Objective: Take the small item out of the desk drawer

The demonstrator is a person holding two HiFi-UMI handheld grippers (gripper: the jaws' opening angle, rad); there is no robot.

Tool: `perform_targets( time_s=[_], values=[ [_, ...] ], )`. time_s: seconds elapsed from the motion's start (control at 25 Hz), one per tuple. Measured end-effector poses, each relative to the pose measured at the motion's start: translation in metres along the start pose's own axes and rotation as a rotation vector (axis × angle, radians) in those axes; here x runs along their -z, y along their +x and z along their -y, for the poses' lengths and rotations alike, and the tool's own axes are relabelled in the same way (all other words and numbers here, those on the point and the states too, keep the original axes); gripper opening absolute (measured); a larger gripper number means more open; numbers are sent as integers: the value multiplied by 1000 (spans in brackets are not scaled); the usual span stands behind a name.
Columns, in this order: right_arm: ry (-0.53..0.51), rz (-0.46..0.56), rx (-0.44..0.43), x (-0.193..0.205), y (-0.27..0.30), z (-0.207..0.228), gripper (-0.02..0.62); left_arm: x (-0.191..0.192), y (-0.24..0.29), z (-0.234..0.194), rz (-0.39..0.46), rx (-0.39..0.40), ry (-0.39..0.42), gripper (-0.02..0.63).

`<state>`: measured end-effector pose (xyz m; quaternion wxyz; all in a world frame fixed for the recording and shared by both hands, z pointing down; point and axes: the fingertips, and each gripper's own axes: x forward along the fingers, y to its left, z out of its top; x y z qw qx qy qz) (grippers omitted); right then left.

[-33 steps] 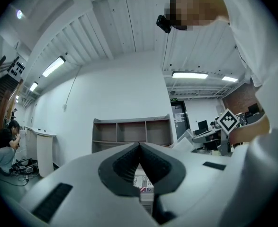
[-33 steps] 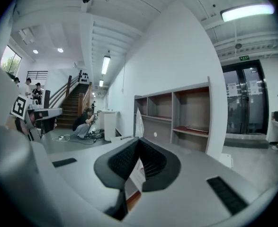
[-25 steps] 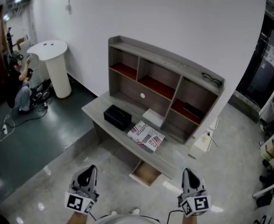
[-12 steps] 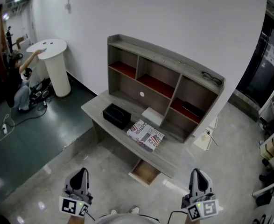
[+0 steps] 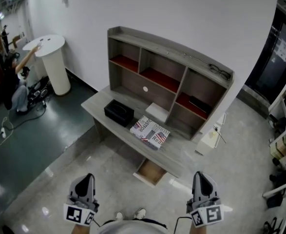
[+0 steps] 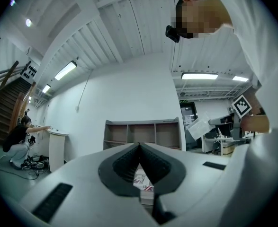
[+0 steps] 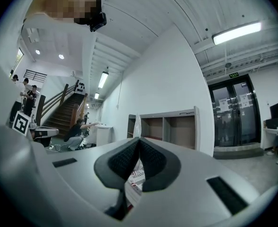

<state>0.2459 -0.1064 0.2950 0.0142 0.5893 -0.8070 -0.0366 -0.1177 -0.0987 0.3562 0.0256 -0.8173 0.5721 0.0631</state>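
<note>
Two grippers sit low in the head view, well short of the desk. The left gripper [image 5: 85, 180] has its jaws pressed together with nothing between them. The right gripper [image 5: 202, 178] is likewise closed tight and empty. The person's shoes [image 5: 128, 214] show on the grey floor between them. Ahead, the desk drawer [image 5: 150, 172] stands pulled out under the desk [image 5: 96, 106], toward its right end. The drawer's wooden inside shows, but the small item can't be made out from here; presumably it is still in there. On the desktop lie striped magazines [image 5: 150, 132], a black box [image 5: 118, 113] and a white pad [image 5: 157, 112], then comes the shelf hutch [image 5: 167, 47] with glasses [image 5: 219, 73] on top. Far left are a white pedestal table [image 5: 52, 65] and a crouching person [image 5: 16, 79] reaching up to it. Step looks like the approach, nothing grasped yet. Next move needs a step in closer, one gripper, likely the right, lowered over the drawer, jaws parted, and the item located before closing.
</note>
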Motion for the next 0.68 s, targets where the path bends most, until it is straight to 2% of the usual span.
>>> perform_targets(
  time_s=[0.68],
  values=[
    [-6,-18,-7,7,-1,-11,23,4,-4,0,-12,15,-9,18]
  ],
)
